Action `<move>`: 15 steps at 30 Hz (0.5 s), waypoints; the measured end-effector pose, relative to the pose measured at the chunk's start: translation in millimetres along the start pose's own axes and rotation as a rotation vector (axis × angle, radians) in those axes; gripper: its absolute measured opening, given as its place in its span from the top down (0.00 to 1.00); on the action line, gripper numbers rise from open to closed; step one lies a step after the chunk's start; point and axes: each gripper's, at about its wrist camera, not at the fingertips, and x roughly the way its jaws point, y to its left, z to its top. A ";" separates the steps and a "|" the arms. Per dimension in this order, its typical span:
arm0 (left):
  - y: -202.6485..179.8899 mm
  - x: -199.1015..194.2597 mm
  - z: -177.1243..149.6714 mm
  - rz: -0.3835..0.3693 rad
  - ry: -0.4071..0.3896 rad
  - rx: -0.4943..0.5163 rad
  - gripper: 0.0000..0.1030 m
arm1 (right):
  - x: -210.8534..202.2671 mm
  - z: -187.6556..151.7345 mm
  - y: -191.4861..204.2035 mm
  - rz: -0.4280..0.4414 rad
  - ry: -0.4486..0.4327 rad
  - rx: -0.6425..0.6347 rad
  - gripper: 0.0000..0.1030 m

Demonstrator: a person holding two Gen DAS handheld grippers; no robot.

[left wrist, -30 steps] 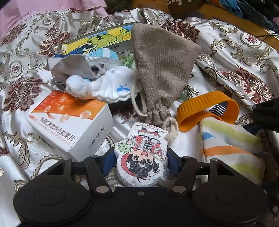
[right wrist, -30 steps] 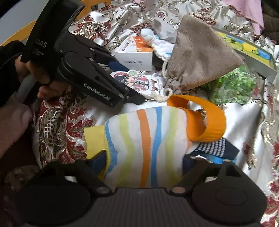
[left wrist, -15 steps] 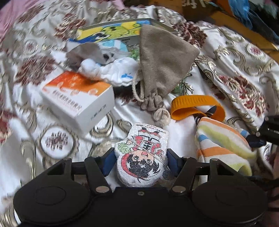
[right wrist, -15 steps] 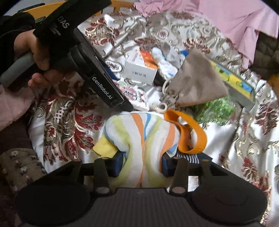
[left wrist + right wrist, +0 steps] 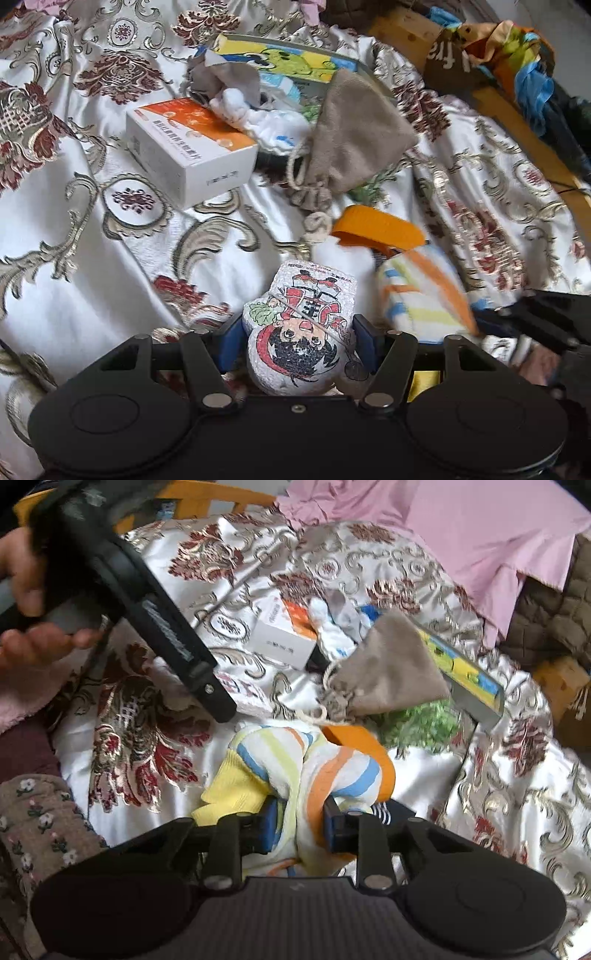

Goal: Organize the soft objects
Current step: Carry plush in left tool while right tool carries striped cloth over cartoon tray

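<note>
Now the left hand-held gripper (image 5: 299, 338) is clamped on a flat foam-like cartoon figure (image 5: 301, 328), its blue pads pressing the figure's two sides, with the printed character facing the camera upside down. Just to its right lies the striped sock (image 5: 421, 295), white with orange, yellow and blue bands, its orange cuff (image 5: 376, 230) bent over the top. From the right wrist view, the right hand-held gripper (image 5: 299, 825) is pinched on that striped sock (image 5: 306, 771); its jaws have just been closing, and the fabric is bunched between the blue pads, with a yellow end (image 5: 231, 794) hanging out to the left. Everything sits on a glossy brocade cloth (image 5: 92, 229) with gold scrolls and dark red flowers. Farther away on the cloth lie a grey drawstring pouch (image 5: 354, 133), a white and orange box (image 5: 188, 155), a white crumpled cloth (image 5: 266, 123) and a grey rag (image 5: 221, 79), all close together, with a colourful flat box (image 5: 291, 61) behind them. Beside the pouch in the right view is a green patch (image 5: 421, 725) of something too unclear to name. A person's hand (image 5: 26, 602) grips the handle of the left tool at the upper left of that view, and a pink sheet (image 5: 480, 535) covers the far corner.
</note>
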 end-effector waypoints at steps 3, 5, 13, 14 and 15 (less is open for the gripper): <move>-1.9 -5.5 -0.9 -0.042 -0.036 -0.012 0.38 | -3.9 -2.4 -11.5 0.015 -0.021 0.079 0.78; -2.3 -9.6 -0.7 -0.062 -0.065 -0.020 0.38 | -11.2 -4.4 -24.4 0.033 -0.063 0.166 0.79; -2.2 -30.7 7.9 -0.151 -0.234 -0.060 0.38 | -37.8 -17.7 -85.5 0.182 -0.287 0.552 0.80; -2.1 -33.1 9.9 -0.164 -0.254 -0.062 0.38 | -40.6 -19.0 -90.9 0.196 -0.313 0.578 0.80; -2.4 -35.5 12.6 -0.177 -0.277 -0.066 0.38 | -43.5 -19.3 -95.9 0.206 -0.341 0.599 0.80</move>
